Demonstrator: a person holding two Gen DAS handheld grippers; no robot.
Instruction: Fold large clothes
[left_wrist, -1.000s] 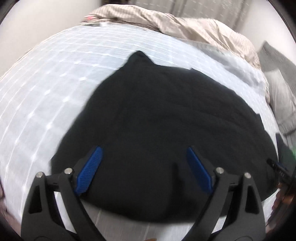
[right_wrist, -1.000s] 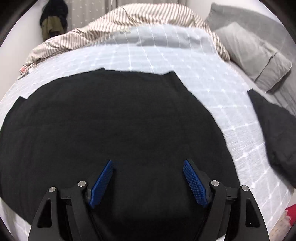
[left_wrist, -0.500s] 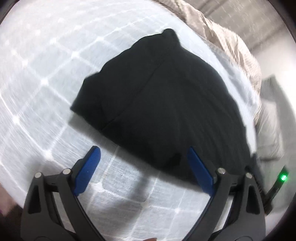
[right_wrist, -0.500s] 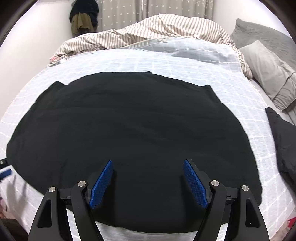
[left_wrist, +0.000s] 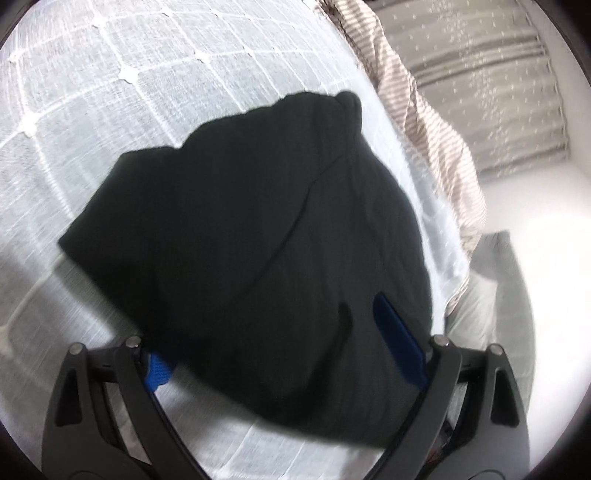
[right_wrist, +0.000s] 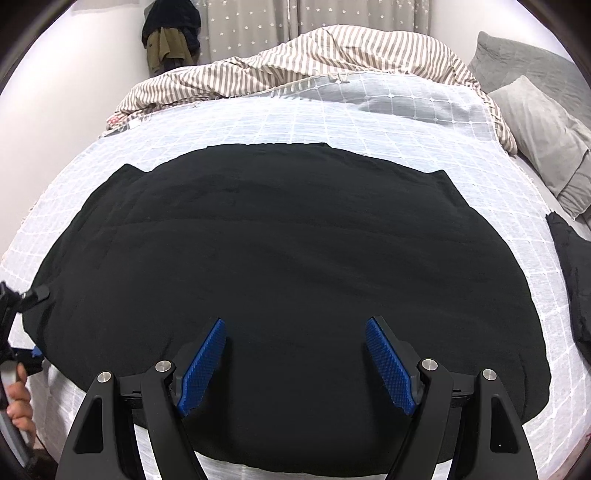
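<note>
A large black garment (right_wrist: 295, 240) lies spread flat on the bed, its short sleeves pointing to the far left and far right. My right gripper (right_wrist: 295, 325) hovers over its near hem, open, with nothing between the blue pads. In the left wrist view the same black garment (left_wrist: 240, 240) fills the middle. My left gripper (left_wrist: 266, 328) stands open at the garment's near edge. Its right pad (left_wrist: 399, 343) is above the cloth, and its left pad (left_wrist: 159, 369) is partly hidden under the edge. The pads do not press on the cloth.
A white gridded bedspread (right_wrist: 369, 118) covers the bed. A striped duvet (right_wrist: 314, 55) is bunched at the far side and grey pillows (right_wrist: 543, 122) lie at the right. A second dark garment (right_wrist: 572, 280) lies at the right edge. A hand (right_wrist: 18, 402) shows at the far left.
The left gripper has rolled and sunk to the garment's edge, which now lies between its jaws. The right gripper has shifted sideways over the hem. Both stay open.
</note>
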